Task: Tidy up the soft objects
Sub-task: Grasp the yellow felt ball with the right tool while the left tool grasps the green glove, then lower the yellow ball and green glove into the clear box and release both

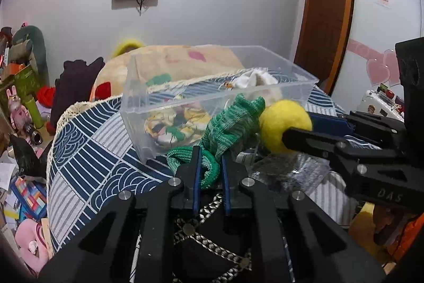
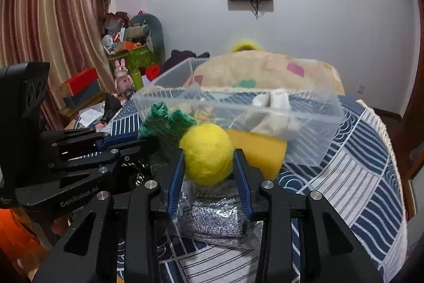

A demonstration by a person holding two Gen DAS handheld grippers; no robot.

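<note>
My left gripper [image 1: 210, 159] is shut on a green knitted glove [image 1: 233, 121] and holds it up in front of a clear plastic box [image 1: 148, 108]. The glove also shows in the right wrist view [image 2: 164, 123]. My right gripper [image 2: 209, 158] is shut on a yellow felt ball [image 2: 208, 153], just right of the glove; the ball also shows in the left wrist view [image 1: 283, 123]. The box [image 2: 312, 118] holds white cloth [image 2: 275, 100] and a yellow patterned soft item [image 1: 177, 126]. A yellow sponge [image 2: 258, 150] lies in front of the box.
A bagged grey knit item [image 2: 212, 219] lies under my right gripper on the blue patterned cloth [image 2: 357, 177]. A large beige cushion [image 2: 265, 73] sits behind the box. Toys and boxes [image 2: 127, 60] crowd the far left by the curtain.
</note>
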